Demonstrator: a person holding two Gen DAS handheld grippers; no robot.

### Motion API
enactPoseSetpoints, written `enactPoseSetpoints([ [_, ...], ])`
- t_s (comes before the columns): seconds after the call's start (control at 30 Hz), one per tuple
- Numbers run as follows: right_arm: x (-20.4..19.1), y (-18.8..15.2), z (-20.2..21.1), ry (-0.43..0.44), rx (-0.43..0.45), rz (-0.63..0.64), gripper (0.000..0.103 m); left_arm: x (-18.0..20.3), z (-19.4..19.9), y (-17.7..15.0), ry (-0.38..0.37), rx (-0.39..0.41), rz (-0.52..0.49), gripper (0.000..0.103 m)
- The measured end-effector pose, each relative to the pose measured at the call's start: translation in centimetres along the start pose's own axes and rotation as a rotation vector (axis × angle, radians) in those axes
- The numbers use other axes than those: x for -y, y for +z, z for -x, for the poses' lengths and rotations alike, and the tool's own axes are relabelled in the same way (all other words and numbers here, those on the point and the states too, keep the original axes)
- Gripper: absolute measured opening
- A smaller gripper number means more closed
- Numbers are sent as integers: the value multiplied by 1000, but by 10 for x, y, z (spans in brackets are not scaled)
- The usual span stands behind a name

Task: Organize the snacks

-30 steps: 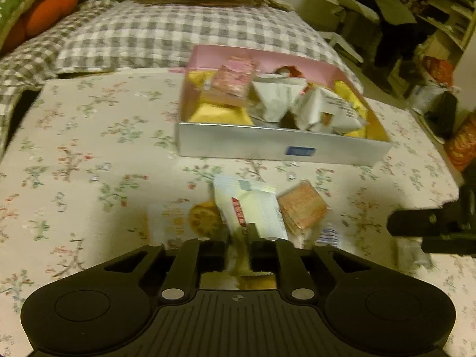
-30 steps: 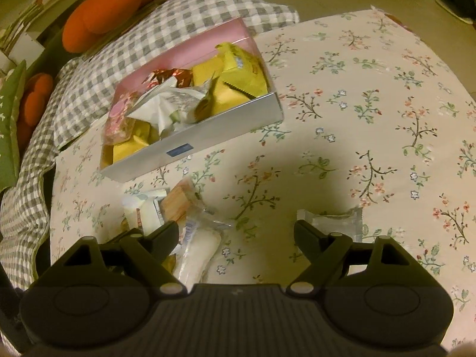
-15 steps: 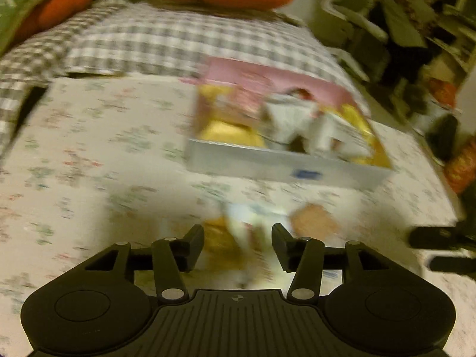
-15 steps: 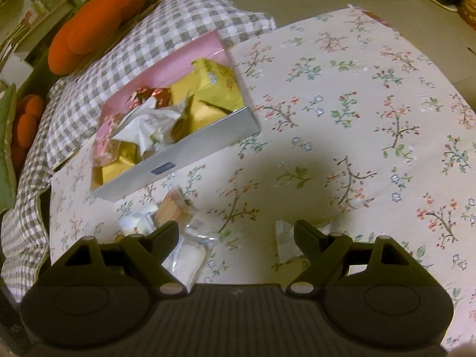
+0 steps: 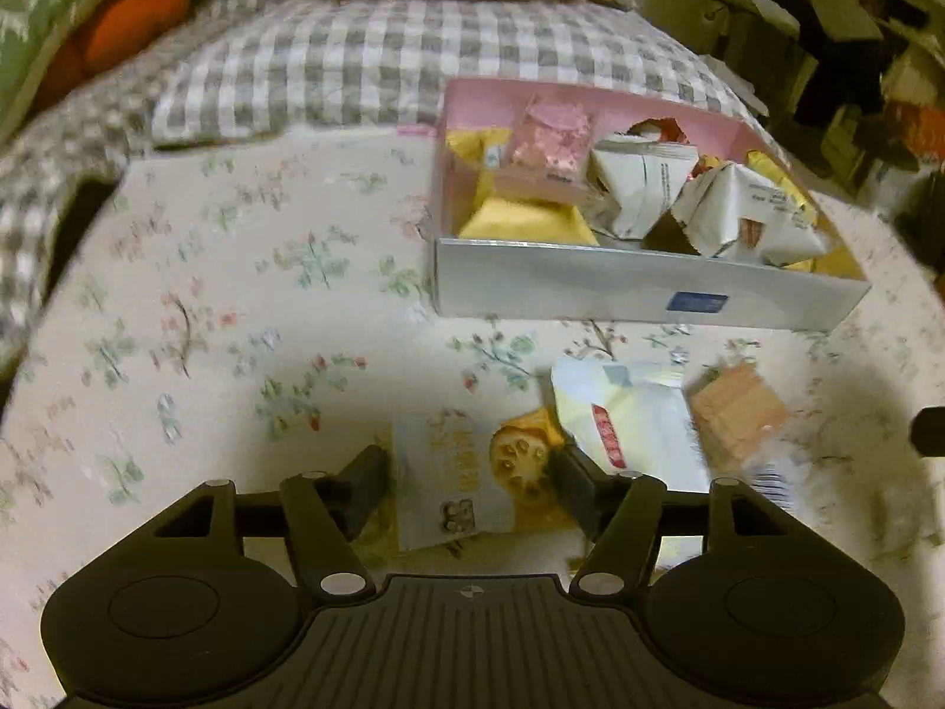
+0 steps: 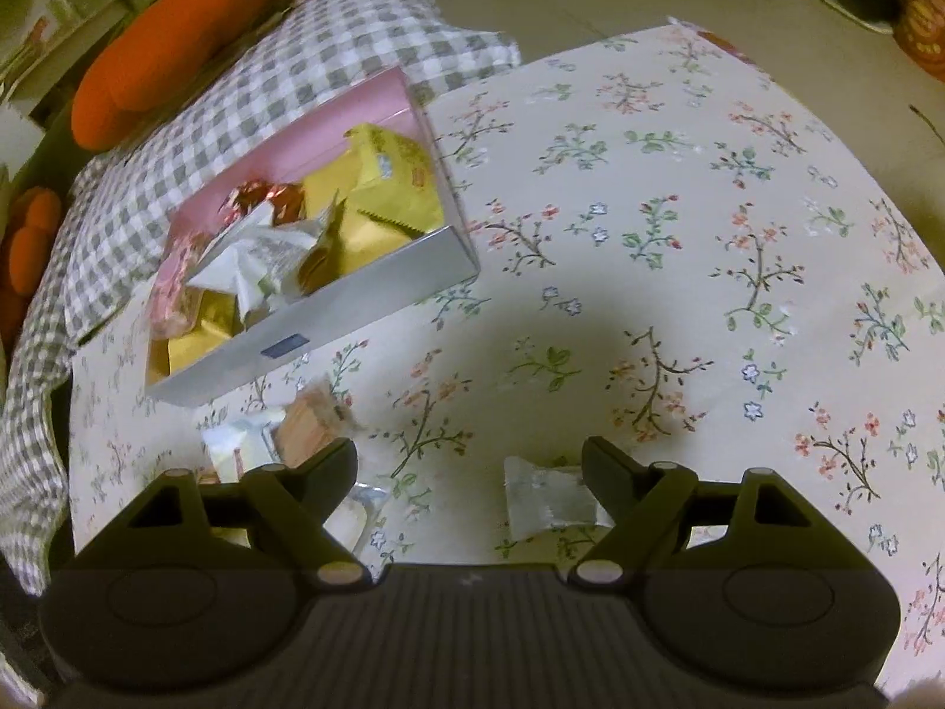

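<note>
Left gripper (image 5: 469, 475) jaws opening, lotus-root snack packet (image 5: 472, 484) lying between them on floral cloth (image 5: 236, 295), pads not pressing. Right gripper (image 6: 469, 472) jaws wide apart, empty, clear-wrapped snack (image 6: 549, 502) beside right finger. Snack box (image 5: 620, 289) beyond, part filled.

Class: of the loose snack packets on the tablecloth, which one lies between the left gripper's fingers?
The pale packet with the round yellow biscuit picture. It lies between the opening left gripper's fingers; the others lie further right.
</note>
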State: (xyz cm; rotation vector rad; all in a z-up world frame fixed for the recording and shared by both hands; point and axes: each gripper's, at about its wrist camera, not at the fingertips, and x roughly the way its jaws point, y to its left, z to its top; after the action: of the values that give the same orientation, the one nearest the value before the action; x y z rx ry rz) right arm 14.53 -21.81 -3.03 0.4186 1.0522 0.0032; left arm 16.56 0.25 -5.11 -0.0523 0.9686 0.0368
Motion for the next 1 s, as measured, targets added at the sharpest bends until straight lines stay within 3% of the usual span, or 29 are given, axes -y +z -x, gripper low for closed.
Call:
enactPoseSetpoints([
  [0.07,-3,0,-2,-5,0,16,81,-1,-2,1,26,7,-16,66],
  [0.23,-16,2,-10,-7,19,80,80,-7,0,2,10,6,3,44],
  [0.43,-53,-2,-27,-14,68,287,72,-15,3,5,-41,1,61,24],
  [0.53,-68,-6,-37,-21,75,387,69,-15,2,5,-48,2,62,21],
  [0.77,-92,-14,-56,0,80,553,49,-21,5,8,-71,7,100,10],
  [0.83,-95,-14,-56,13,86,566,38,-21,5,8,-71,5,102,10],
  [0.93,-95,-12,-54,22,95,560,32,-22,6,9,-82,6,112,10],
  [1.0,-95,-12,-48,40,98,541,21,-21,9,9,-88,8,112,10],
])
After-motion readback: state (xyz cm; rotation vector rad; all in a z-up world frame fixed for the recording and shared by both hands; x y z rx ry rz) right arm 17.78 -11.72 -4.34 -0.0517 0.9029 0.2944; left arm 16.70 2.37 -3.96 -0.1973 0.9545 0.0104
